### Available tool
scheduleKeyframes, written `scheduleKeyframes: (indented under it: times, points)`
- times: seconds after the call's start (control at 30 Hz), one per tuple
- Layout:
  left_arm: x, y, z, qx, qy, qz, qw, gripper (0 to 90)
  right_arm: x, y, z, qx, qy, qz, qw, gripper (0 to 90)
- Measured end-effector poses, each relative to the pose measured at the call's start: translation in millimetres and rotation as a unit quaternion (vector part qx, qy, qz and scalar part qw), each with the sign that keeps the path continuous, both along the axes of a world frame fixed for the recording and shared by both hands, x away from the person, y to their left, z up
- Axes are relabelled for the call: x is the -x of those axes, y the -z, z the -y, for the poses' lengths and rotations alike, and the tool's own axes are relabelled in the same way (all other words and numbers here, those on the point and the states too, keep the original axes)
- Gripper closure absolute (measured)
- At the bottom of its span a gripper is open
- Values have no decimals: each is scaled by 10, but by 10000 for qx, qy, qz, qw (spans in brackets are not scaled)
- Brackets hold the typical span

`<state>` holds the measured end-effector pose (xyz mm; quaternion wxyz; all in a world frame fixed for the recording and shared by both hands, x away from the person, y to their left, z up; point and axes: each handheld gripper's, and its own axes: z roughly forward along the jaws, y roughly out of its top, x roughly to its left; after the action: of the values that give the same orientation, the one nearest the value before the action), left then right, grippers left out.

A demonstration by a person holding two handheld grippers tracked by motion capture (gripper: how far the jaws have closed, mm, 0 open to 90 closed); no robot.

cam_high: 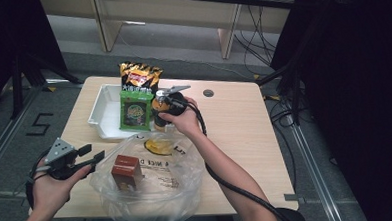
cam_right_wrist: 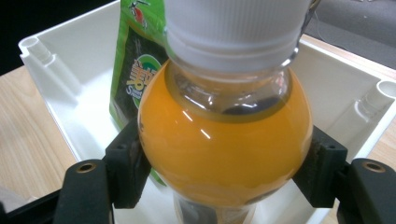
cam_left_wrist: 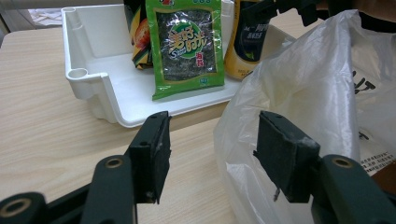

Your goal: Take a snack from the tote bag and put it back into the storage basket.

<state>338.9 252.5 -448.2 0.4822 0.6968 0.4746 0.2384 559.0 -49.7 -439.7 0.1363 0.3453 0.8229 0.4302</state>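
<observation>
The right gripper [cam_right_wrist: 224, 172] has its fingers [cam_right_wrist: 128, 170] pressed on the two sides of the orange drink bottle [cam_right_wrist: 224, 154], gripping the rounded shoulder just under the ribbed white cap [cam_right_wrist: 236, 30]. The bottle is clear, smooth plastic, bulbous at the top and filled with opaque orange liquid. In the high view it stands upright at the right end of the white tray [cam_high: 100, 107], at about 12 o'clock from the plastic bag [cam_high: 152, 185].

The tray is a shallow, hard white plastic box with rounded corner posts. A flat green seaweed packet [cam_left_wrist: 186, 46] leans in it just at 9 o'clock of the bottle, glossy and crinkled, and a dark chip bag [cam_high: 140, 75] stands behind it.

The left gripper [cam_left_wrist: 210, 156] hovers at the bag's 9 o'clock edge, its fingers [cam_left_wrist: 154, 151] moderately apart; the thin translucent film seems to lie between them, though whether a pad touches it is hard to tell. The bag is soft, wrinkled, printed with dark lettering, and holds a small brown carton [cam_high: 126, 171]. All rests on a pale wood-grain desk [cam_high: 234, 119].
</observation>
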Motion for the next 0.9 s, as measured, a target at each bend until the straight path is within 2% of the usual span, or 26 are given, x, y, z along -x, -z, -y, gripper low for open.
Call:
scheduleKeyframes:
  times: [0.03, 0.07, 0.13, 0.2, 0.27, 0.4, 0.43, 0.47, 0.53, 0.57, 0.63, 0.67, 0.7, 0.73, 0.77, 0.8, 0.83, 0.9]
  points:
    - [-1, 1, 0, 4, 1, 1, 10000, 442, -3, 1, 8, 59, -23, 9, 10000, 319]
    - [-1, 1, 0, 1, 3, 0, 10000, 442, 0, 14, -4, -16, 12, -23, 10000, 319]
    - [-1, 1, -1, 5, 4, 2, 10000, 442, -4, 12, 10, 99, -32, -54, 9999, 318]
    - [-1, 1, -1, 4, 5, 1, 10000, 442, -8, 38, -3, 25, 7, 16, 10000, 318]
    - [-1, 1, 0, 7, 5, 1, 10000, 442, -4, 41, 2, 131, -34, -21, 9999, 317]
    - [-1, 2, 1, 7, 5, -4, 10000, 442, 0, 37, -2, 121, -39, -52, 9999, 317]
    - [-1, 2, 1, 8, 6, -4, 10000, 441, -5, 33, 7, 210, -80, -12, 9997, 317]
    - [-1, 2, 0, 8, 5, -3, 10000, 442, -11, 53, -2, 161, -76, 93, 9998, 316]
    - [-1, 2, 0, 7, 5, -3, 10000, 442, -1, 52, -12, 104, -37, 43, 9999, 316]
    - [-1, 0, 1, 4, 13, 2, 10000, 441, -4, 51, -6, 209, -102, 99, 9997, 315]
    - [-2, 1, 2, 7, 14, 10, 10000, 442, 17, 31, -10, 293, -85, -10, 9995, 314]
    - [-2, -1, 3, 6, 20, 13, 10000, 441, 15, 29, -8, 351, -147, 28, 9993, 313]
    - [1, -6, 3, -6, 15, 11, 10000, 442, 17, 54, -27, 279, -86, 205, 9994, 312]
    - [1, -9, 2, -6, 21, 18, 10000, 441, 34, 23, -15, 408, -147, 19, 9991, 307]
    - [1, -9, 2, -6, 21, 18, 10000, 441, 34, 23, -15, 408, -147, 19, 9991, 307]
    - [0, -9, 0, -8, 16, 17, 10000, 441, 44, 49, -36, 253, -29, 121, 9996, 293]
    - [0, -9, 0, -8, 16, 17, 10000, 441, 53, 21, -18, 371, -72, -15, 9993, 293]
    - [-3, 1, 5, 12, 37, 8, 10000, 441, 46, 19, -2, 419, -89, 49, 9991, 261]
